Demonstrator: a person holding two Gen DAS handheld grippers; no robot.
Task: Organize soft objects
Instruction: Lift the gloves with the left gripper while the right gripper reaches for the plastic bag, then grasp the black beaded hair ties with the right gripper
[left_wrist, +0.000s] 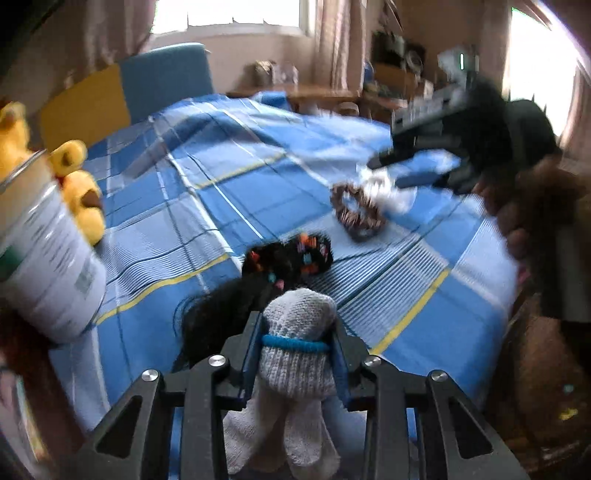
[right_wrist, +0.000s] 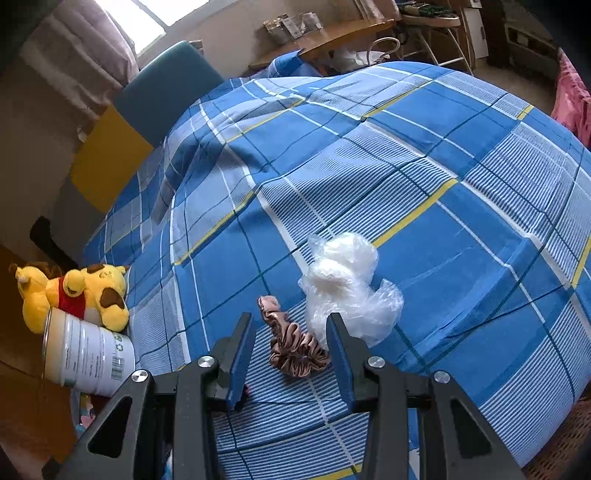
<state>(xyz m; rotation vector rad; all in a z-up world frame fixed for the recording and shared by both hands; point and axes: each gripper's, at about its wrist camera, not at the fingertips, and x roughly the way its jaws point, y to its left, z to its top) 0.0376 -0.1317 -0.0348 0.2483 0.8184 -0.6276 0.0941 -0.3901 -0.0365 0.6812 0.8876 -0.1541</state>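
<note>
Right wrist: can (right_wrist: 92, 360) label shows barcode, text unreadable

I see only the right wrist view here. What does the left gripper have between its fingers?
Observer: The left gripper is shut on a grey knitted bundle, perhaps socks, bound with a blue hair tie.
Operator: Does anything lie in front of it on the bedspread?
Observer: Yes, a black fuzzy scrunchie with coloured bits lies just beyond the bundle.
Operator: How does my right gripper look from that side?
Observer: It hangs above the bedspread with its jaws open and nothing between them, though it is blurred.
</note>
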